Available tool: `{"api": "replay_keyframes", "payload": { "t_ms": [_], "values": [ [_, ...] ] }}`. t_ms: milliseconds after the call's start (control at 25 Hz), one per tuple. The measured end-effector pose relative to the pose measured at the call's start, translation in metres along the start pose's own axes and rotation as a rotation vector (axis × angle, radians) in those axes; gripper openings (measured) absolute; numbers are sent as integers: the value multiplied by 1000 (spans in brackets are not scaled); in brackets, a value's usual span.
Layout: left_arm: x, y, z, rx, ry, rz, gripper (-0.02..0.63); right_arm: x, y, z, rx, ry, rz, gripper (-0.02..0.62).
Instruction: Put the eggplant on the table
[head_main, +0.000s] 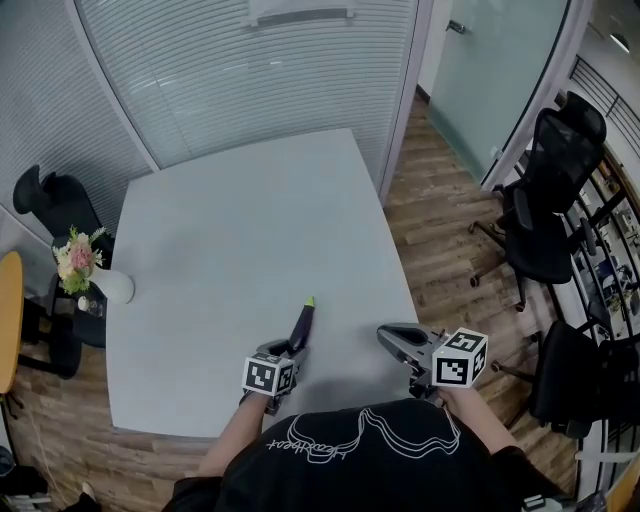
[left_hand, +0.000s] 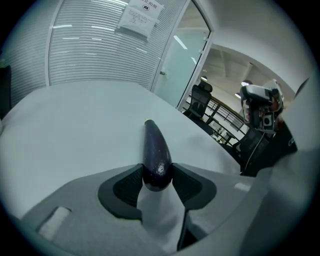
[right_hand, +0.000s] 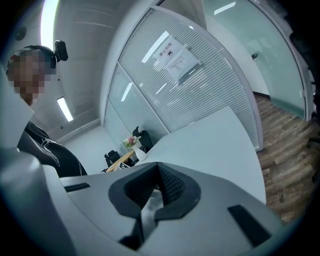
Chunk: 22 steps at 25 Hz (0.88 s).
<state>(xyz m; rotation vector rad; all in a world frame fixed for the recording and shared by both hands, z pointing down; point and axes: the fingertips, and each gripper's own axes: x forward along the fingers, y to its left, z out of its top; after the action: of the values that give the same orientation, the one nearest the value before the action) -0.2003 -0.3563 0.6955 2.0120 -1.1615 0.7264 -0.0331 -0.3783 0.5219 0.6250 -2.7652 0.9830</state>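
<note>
The left gripper (left_hand: 157, 176) squeezes the fat end of a dark purple eggplant (left_hand: 154, 150) between its two black pads. The thin tip points to 12 o'clock, over the pale table (left_hand: 75, 135). A black chair (left_hand: 200, 100) stands at 1 o'clock.

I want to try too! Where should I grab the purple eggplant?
Grab the eggplant by its fat rounded end from the person's side, like the left gripper does. It points away, so the jaws squeeze its sides; the far green tip is thinner.
</note>
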Motion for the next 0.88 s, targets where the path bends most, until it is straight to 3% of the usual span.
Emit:
{"api": "replay_keyframes", "payload": {
  "t_ms": [440, 720, 880],
  "values": [
    [8, 6, -14, 19, 44, 23, 192, -13, 2, 2, 17, -29, -19, 7],
    [7, 4, -14, 49, 20, 30, 193, -19, 2, -4, 38, -36, -33, 7],
    [4, 1, -6, 74, -35, 28, 230, -22, 3, -15, 46, -23, -35, 8]
  ]
}}
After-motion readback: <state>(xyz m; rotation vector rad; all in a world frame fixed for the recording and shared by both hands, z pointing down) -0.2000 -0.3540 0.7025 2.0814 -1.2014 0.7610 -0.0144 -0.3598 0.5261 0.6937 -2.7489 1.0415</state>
